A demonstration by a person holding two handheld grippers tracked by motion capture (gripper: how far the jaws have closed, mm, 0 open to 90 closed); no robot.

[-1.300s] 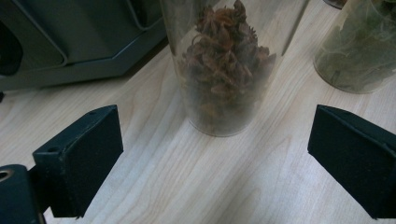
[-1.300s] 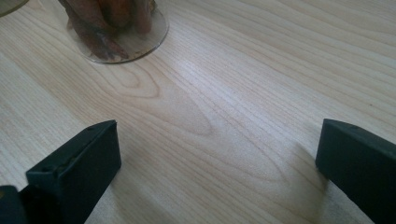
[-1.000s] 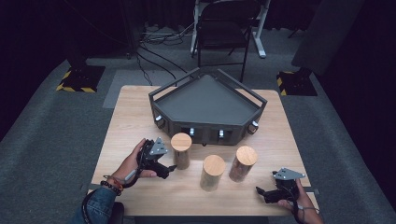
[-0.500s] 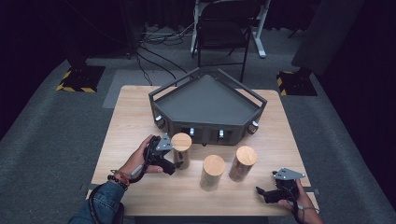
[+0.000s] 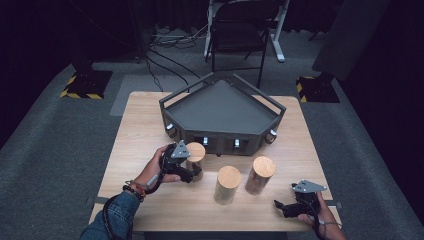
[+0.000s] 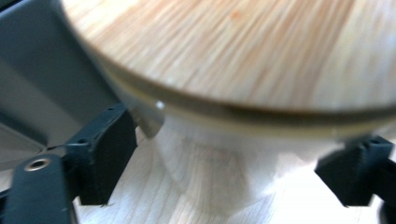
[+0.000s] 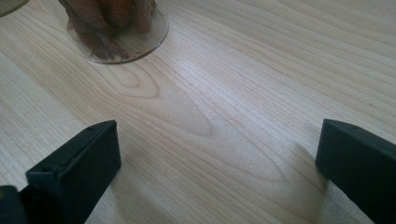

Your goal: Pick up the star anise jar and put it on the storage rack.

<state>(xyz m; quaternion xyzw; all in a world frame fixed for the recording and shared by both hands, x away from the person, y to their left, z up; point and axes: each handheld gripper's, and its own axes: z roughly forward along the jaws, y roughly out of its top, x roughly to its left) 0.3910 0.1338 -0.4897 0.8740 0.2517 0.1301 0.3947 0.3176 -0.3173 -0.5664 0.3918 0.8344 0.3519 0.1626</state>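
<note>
A light wooden table (image 5: pixel 150 120) stands on grey carpet, seen from above, with a dark grey five-sided tray (image 5: pixel 220 107) on its far half. At the left, a hand in a denim sleeve holds the left gripper (image 5: pixel 192 172) level against the leftmost of three glass jars with round wooden lids (image 5: pixel 195 152), which stands upright just in front of the tray. In the left gripper view, the black jaws sit on either side of this jar's (image 6: pixel 210 172) clear body below its lid; they have just been closing around it, and the left one touches the glass, but whether both press on it cannot be told. A second like jar (image 5: pixel 228 184) stands upright near the table's middle, and a third (image 5: pixel 260 174) just beside it to the right. At the near right corner, the right gripper (image 5: pixel 280 206) rests low over bare wood, jaws spread wide and holding nothing.
</note>
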